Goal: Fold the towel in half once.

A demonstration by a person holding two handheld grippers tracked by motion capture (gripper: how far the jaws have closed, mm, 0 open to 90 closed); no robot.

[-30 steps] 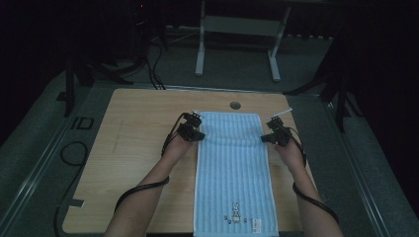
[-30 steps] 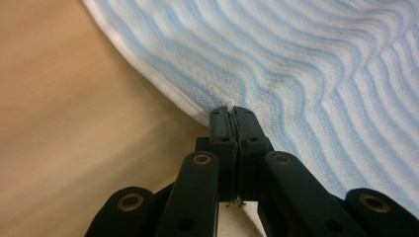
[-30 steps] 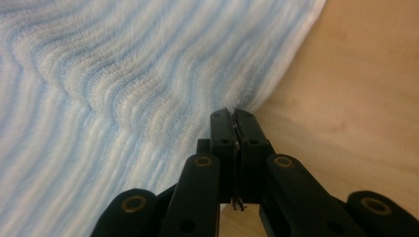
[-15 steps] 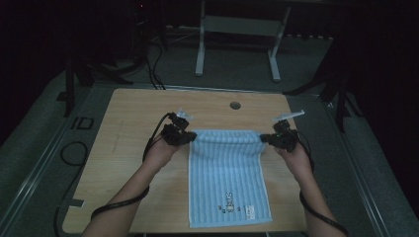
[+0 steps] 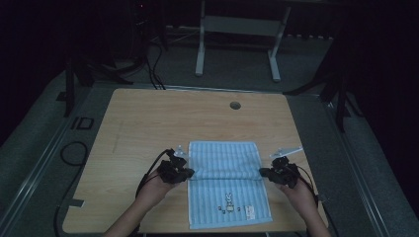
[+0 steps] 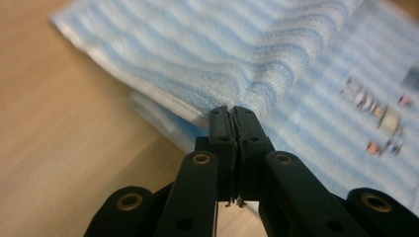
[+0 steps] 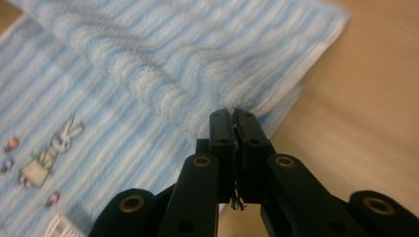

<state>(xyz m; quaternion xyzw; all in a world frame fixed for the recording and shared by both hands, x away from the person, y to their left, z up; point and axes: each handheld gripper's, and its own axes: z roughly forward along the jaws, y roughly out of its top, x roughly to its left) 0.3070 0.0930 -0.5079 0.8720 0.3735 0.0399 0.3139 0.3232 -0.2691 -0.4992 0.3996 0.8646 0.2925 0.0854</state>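
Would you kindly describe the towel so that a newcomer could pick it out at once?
On the wooden table, look at the near edge, between the person's two hands. The towel lies there, pale blue with fine stripes, its far part folded toward the person. A small rabbit picture near its near end marks it out.

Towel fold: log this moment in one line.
towel half folded | left gripper shut on corner | right gripper shut on corner | table

Towel point(image 5: 225, 170) lying on the near half of the surface point(image 5: 143, 123), far part folded back over near part. Left tool point(image 5: 187, 174) at the towel's left edge, right tool point(image 5: 263, 173) at its right edge. Hole point(image 5: 235, 105) behind the towel, well apart.
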